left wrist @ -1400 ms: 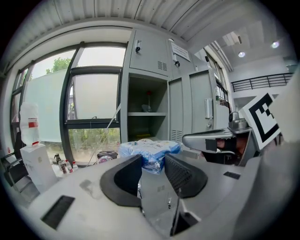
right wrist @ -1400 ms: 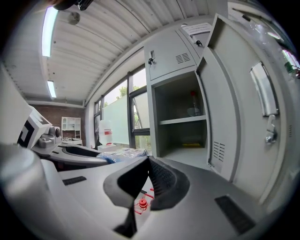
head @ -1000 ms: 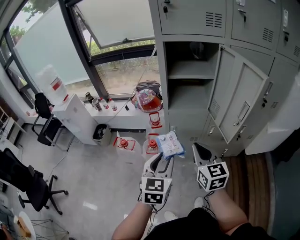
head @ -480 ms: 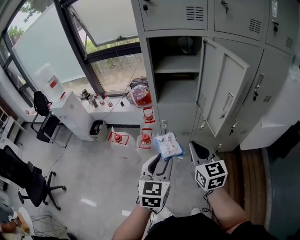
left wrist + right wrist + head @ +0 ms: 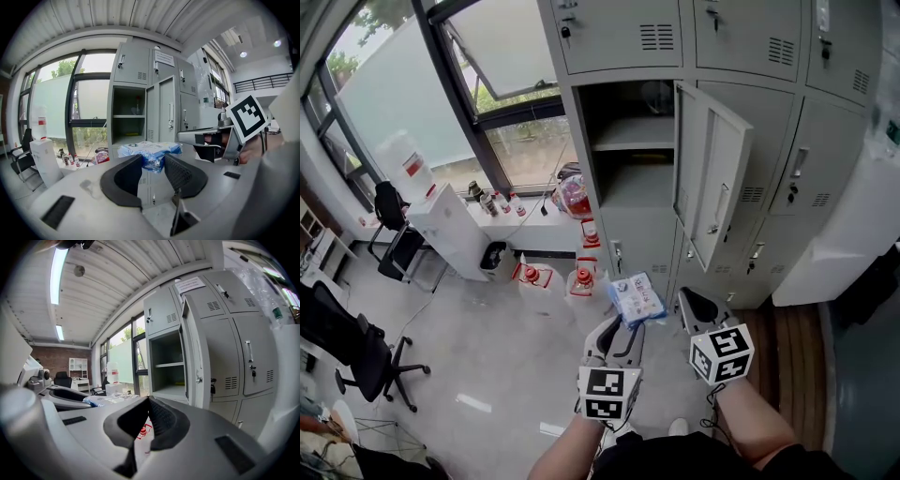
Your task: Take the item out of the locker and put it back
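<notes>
The left hand-held gripper (image 5: 624, 322) (image 5: 153, 161) is clamped on the near edge of a blue plastic packet (image 5: 637, 299) (image 5: 149, 150), which sticks out past the jaws, held in the air above the floor (image 5: 487, 356) and outside the locker (image 5: 630, 178) (image 5: 127, 117) (image 5: 169, 363). The locker's compartment stands open, its door (image 5: 713, 187) (image 5: 193, 348) swung out to the right, with a shelf (image 5: 632, 145) across it. The right hand-held gripper (image 5: 685, 298) (image 5: 148, 401), just beside the left one, has its jaws together with nothing between them.
</notes>
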The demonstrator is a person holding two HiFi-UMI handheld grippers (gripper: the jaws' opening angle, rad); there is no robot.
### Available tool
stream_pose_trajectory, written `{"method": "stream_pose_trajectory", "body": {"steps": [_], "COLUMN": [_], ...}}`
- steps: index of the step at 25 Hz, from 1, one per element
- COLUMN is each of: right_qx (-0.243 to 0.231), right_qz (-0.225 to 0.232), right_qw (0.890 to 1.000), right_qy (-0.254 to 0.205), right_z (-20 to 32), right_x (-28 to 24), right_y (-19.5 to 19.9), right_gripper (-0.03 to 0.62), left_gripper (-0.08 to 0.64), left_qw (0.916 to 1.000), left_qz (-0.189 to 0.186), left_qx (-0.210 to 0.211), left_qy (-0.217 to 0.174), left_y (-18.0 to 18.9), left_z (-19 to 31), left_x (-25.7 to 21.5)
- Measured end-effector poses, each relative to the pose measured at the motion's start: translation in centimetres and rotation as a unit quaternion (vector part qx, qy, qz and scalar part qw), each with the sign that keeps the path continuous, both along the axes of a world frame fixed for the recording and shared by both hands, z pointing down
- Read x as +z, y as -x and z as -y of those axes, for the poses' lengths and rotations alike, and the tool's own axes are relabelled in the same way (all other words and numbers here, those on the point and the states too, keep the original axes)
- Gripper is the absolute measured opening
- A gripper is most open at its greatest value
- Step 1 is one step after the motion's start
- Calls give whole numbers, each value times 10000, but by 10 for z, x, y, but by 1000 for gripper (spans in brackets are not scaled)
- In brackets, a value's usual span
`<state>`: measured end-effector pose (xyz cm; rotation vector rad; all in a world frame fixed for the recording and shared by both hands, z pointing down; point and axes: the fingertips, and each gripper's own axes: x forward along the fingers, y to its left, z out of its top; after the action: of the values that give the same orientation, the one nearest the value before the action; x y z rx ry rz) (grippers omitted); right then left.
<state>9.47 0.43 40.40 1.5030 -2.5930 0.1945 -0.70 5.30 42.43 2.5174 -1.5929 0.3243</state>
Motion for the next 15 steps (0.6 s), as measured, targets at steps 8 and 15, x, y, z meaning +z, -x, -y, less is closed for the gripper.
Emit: {"method": "stream_pose_trajectory", "body": {"steps": [8, 15], "right_qx": [-149, -195], "right_qz": [-26, 6], "right_qw": [9999, 9998], "right_qy": [-40, -49], "right_z": [-12, -8], "right_x": [-3, -4], "right_y": [-19, -21], "right_gripper": [52, 52], "left_gripper": [160, 160], "left_qw": [9999, 9998], "left_qz": [-30, -9], "left_qx": [-150, -195], "left_qy": [-38, -63], "left_y": [-21, -23], "left_z": [-13, -10], "left_x": [-1, -4]}}
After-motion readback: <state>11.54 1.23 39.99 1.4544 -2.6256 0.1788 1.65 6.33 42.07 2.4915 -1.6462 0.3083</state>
